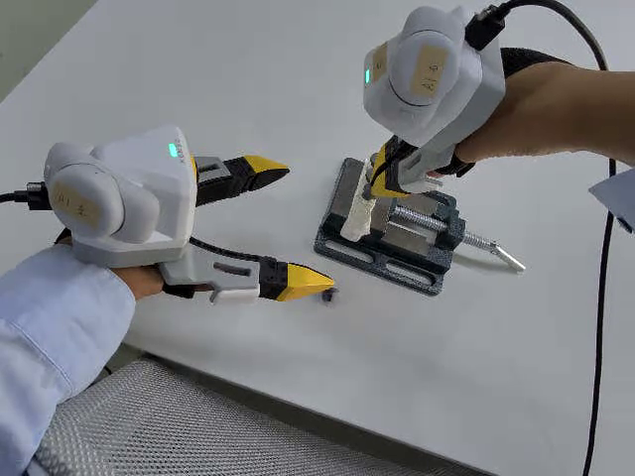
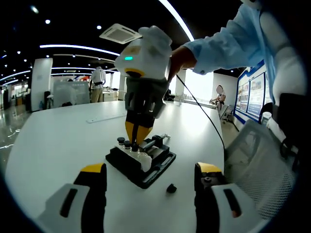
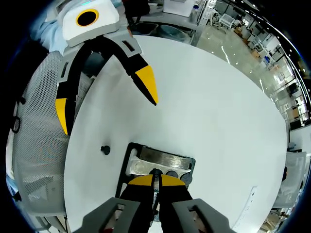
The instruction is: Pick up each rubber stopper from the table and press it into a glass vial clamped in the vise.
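No writing can be read from here. The two tan paper stickers (image 1: 430, 71) on the white plastic shells carry marks too faint to read, and the blue wall boards (image 2: 250, 97) far right are blurred.

I held the white, yellow-tipped left gripper (image 1: 310, 226) low and nearly level, its jaws spread wide apart, my light-blue sleeve (image 1: 50, 337) trailing behind it. The matching white right gripper (image 1: 382, 183) pointed steeply downward, jaws pressed together, my bare hand (image 1: 526, 109) wrapped round it.
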Demonstrator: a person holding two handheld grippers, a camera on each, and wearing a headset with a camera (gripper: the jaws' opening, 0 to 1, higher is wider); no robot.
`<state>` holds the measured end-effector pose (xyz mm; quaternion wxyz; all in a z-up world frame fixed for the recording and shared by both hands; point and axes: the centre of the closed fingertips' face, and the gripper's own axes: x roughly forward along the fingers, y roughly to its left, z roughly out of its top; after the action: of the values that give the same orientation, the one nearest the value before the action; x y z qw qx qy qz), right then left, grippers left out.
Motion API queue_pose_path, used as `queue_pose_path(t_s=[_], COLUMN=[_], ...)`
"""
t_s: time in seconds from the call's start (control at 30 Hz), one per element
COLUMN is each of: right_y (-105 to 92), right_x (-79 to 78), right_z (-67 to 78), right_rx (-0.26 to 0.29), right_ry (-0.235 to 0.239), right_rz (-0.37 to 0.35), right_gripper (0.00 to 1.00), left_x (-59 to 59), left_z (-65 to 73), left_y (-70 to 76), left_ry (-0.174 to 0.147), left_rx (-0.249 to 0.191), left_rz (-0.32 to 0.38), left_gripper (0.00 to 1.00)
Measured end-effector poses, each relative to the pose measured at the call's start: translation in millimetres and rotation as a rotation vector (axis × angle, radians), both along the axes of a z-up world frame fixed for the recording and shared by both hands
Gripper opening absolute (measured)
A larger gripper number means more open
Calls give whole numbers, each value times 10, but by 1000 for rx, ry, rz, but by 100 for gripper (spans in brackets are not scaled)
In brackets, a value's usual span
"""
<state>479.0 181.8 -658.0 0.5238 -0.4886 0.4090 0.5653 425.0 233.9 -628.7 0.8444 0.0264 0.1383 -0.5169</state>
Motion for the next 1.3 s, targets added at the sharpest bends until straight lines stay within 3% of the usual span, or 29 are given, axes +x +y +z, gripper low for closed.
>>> queue_pose_path(t_s=[0.17, 0.3, 0.67, 0.87, 1.3], right_y=[44, 36, 13, 5, 10], right_x=[15, 4, -9, 6, 9], right_z=[-29, -37, -45, -55, -61], right_rx=[-13, -58, -75, -34, -20], right_ry=[6, -3, -9, 33, 38], right_rz=[7, 17, -5, -59, -79], right_gripper=[0, 0, 0, 0, 0], left_x=[-1, -4, 0, -25, 7], left_z=[-5, -3, 26, 6, -17], left_y=[-1, 13, 30, 13, -13], left_ry=[1, 3, -1, 5, 13], left_rx=[-2, -7, -20, -19, -23], left_rz=[2, 9, 20, 14, 12], left_gripper=[71, 71, 71, 71, 70])
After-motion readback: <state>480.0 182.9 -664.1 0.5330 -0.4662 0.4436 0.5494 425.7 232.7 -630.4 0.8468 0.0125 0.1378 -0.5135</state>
